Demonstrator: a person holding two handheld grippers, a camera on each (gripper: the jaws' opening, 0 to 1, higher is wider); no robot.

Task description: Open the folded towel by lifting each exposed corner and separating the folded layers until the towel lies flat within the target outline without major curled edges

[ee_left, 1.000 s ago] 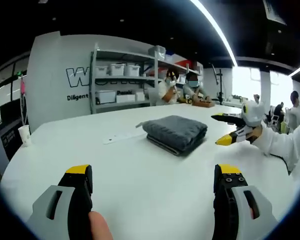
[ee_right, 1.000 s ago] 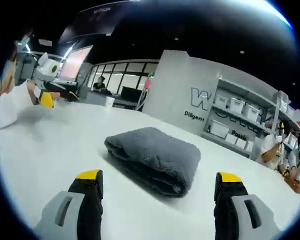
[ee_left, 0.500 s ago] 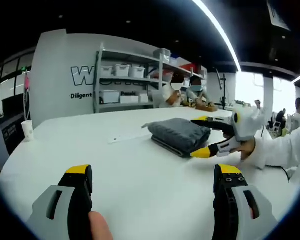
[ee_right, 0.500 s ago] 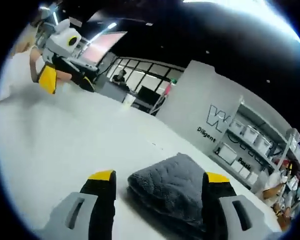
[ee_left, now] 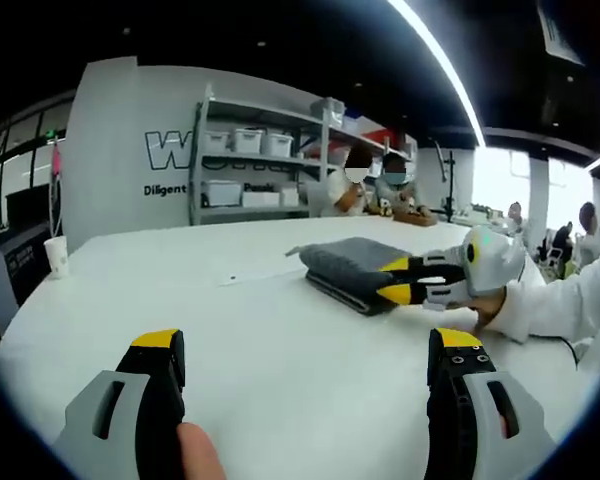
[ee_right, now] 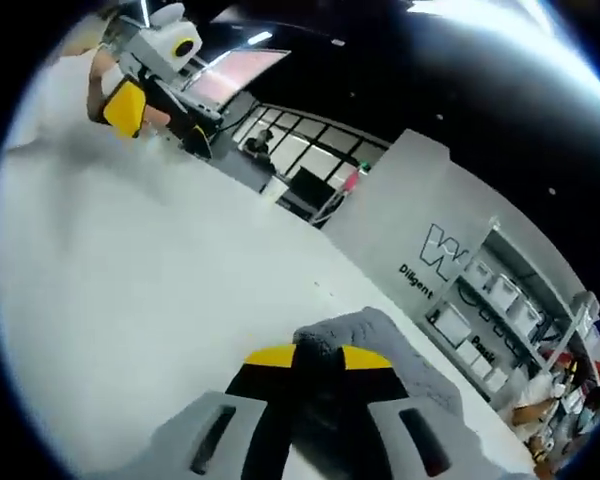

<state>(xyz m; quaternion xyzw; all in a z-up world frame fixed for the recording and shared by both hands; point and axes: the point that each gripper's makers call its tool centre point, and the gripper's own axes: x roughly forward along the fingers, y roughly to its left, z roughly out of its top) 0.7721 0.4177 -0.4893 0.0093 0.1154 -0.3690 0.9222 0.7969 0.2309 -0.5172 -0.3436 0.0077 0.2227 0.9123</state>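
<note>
Right gripper view, nearest first: the right claw (ee_right: 318,362) has its two yellow-tipped jaws drawn in close on a raised corner of the grey towel (ee_right: 375,340), so it appears to be pinching that corner, though how many layers it has caught cannot be told. Beyond the pinched corner the white surface (ee_right: 130,260) runs away bare toward its far edge, where the left claw (ee_right: 160,100) is seen held up in a hand, well apart from the towel. In the left gripper view the left claw (ee_left: 305,350) stands wide, its jaws far apart over bare surface with nothing between them. Farther on, toward the middle of the surface, the towel (ee_left: 350,262) lies as a thick folded block, and the right claw (ee_left: 398,278) meets its near right corner with both yellow tips close together on the cloth, a hand in a white sleeve (ee_left: 570,300) behind it. A thin pale strip lies on the surface just left of the towel; what it is cannot be told. Far behind stand a paper cup (ee_left: 56,256) at the left edge of the surface, shelves with white bins (ee_left: 245,165), and seated people. The task looks to be at its very start: one corner is gripped, but every fold is in place, nothing is spread, and no target outline can be made out.
</note>
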